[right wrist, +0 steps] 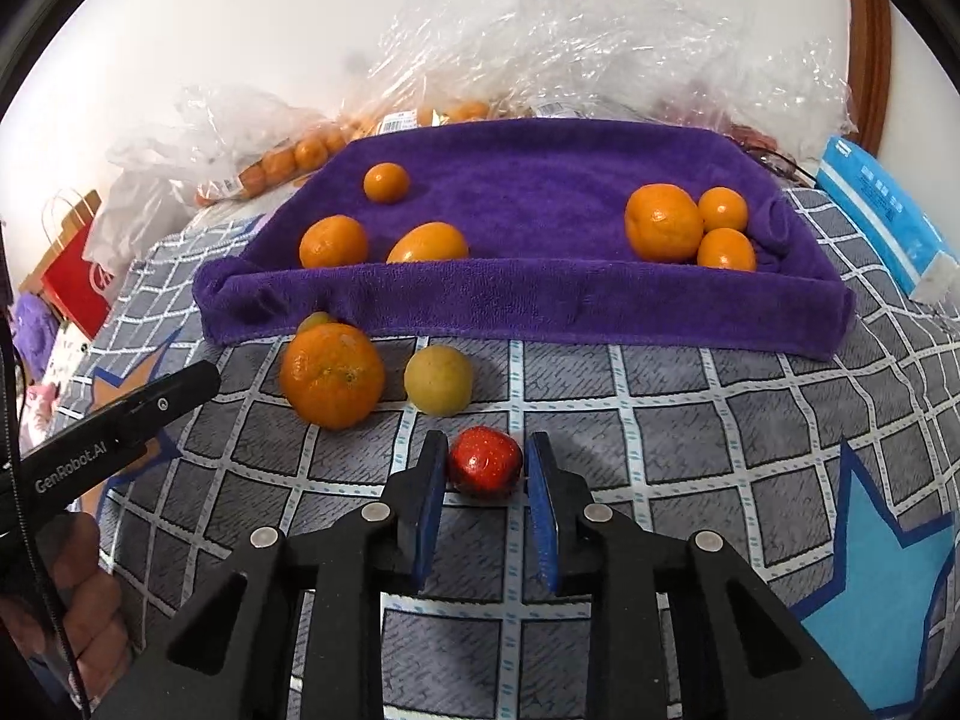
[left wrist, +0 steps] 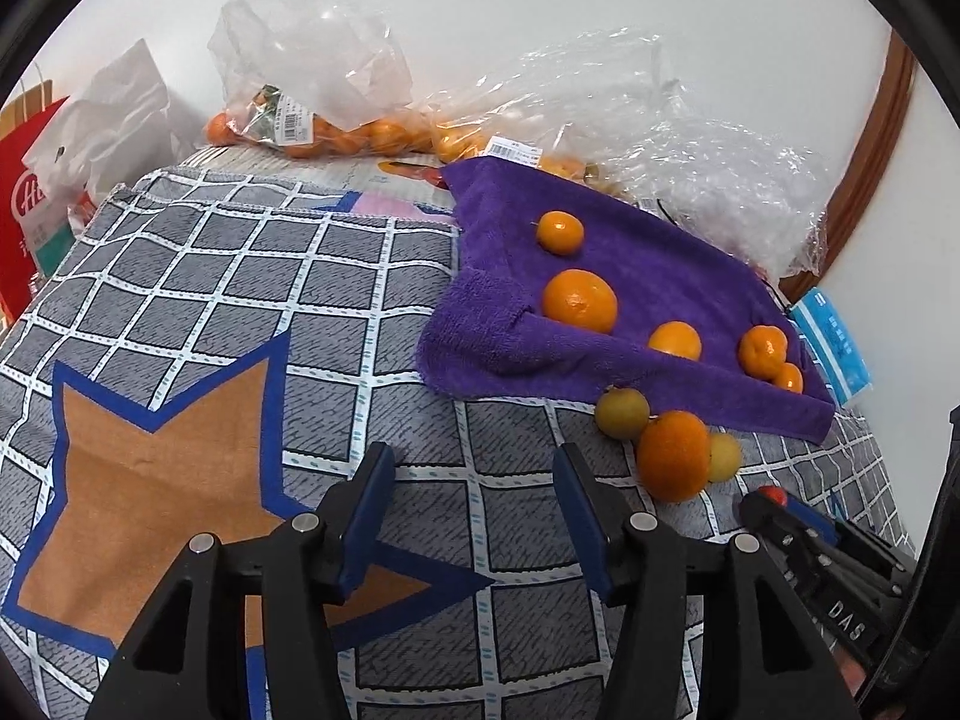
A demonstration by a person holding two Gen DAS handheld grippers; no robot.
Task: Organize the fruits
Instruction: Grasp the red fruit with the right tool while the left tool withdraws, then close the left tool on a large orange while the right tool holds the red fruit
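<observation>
My right gripper [right wrist: 485, 450] is shut on a small red fruit [right wrist: 485, 463] that rests on the checked cloth [right wrist: 660, 420]. Just beyond it lie a large orange [right wrist: 332, 375] and a yellow-green fruit [right wrist: 438, 380]; another greenish one peeks out behind the orange. Behind them a purple towel [right wrist: 540, 300] holds several oranges, some at its left and three bunched at its right [right wrist: 663, 222]. My left gripper [left wrist: 474, 462] is open with only cloth between its fingers, left of the large orange [left wrist: 672, 455]. The right gripper's tip with the red fruit [left wrist: 774, 493] shows at the lower right of the left wrist view.
Clear plastic bags [right wrist: 600, 48] pile up along the wall behind the towel, one bag of small oranges [left wrist: 312, 126] among them. A red paper bag [left wrist: 30, 210] stands at the far left. A blue packet [right wrist: 882, 210] lies right of the towel.
</observation>
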